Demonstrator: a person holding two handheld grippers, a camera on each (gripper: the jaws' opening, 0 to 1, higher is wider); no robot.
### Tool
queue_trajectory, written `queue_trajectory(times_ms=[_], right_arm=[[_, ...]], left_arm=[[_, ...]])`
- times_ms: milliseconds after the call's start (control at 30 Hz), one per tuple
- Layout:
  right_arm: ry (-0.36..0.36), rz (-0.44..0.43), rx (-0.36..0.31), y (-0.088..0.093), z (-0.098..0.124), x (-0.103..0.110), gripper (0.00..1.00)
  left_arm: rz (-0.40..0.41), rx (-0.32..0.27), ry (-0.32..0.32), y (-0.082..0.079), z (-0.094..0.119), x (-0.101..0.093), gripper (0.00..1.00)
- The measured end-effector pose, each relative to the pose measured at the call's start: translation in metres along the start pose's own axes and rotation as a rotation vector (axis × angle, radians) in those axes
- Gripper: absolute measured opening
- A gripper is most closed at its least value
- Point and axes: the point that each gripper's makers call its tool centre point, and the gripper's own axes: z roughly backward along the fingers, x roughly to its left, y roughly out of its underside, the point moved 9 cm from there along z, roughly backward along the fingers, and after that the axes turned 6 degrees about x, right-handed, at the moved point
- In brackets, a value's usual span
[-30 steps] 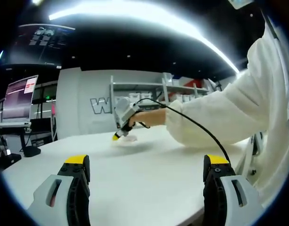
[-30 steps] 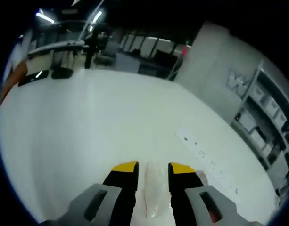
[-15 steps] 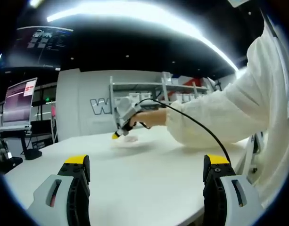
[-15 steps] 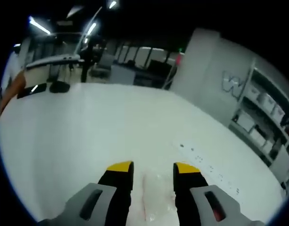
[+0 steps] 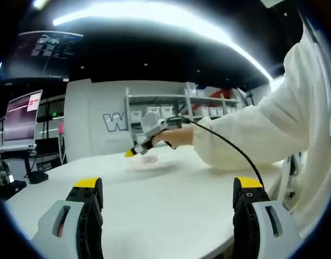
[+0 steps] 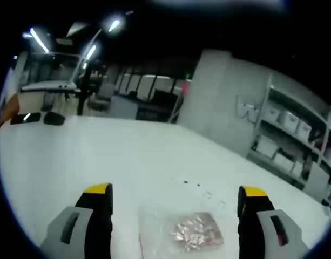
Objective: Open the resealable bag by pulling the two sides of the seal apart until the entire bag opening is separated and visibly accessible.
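Observation:
A clear resealable bag with pinkish contents lies flat on the white table, just ahead of and below my right gripper. That gripper's jaws are spread wide and hold nothing. In the left gripper view the bag is a small patch far across the table. The right gripper hovers just above it, held by a hand in a white sleeve. My left gripper stands open near the table's front edge, far from the bag.
A black cable runs from the right gripper over the sleeve. Shelves with white bins line the back wall. A monitor stands at the left. Small dark marks dot the table beyond the bag.
My right gripper's jaws went from narrow around the bag to wide apart, letting it go, and the gripper rose and tilted up. The left gripper stayed put.

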Motion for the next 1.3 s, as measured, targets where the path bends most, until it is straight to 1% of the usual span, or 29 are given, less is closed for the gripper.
queue_trajectory(times_ms=[133, 267, 500, 633, 767, 967, 1300], right_arm=[[0.018, -0.015, -0.009, -0.001, 0.002, -0.007, 0.99], [0.036, -0.018, 0.008, 0.003, 0.005, -0.013, 0.99], [0.05, -0.035, 0.014, 0.009, 0.008, -0.02, 0.99], [0.062, -0.017, 0.021, 0.011, 0.009, -0.024, 0.99], [0.067, -0.023, 0.013, 0.011, 0.011, -0.028, 0.99], [0.067, -0.032, 0.019, 0.015, 0.013, -0.029, 0.99], [0.075, -0.044, 0.021, 0.021, 0.026, -0.036, 0.97]], left_arm=[[0.001, 0.0, 0.003, 0.0, -0.001, -0.001, 0.99], [0.002, 0.004, 0.003, 0.0, 0.0, -0.001, 0.99], [-0.002, 0.001, 0.008, -0.002, 0.0, -0.003, 0.99], [-0.001, 0.003, 0.009, -0.003, -0.001, -0.004, 0.99], [-0.003, 0.005, 0.015, -0.003, -0.002, -0.005, 0.99], [-0.003, 0.009, 0.017, -0.003, -0.002, -0.005, 0.99], [-0.007, 0.008, 0.016, -0.004, -0.001, -0.007, 0.99]])
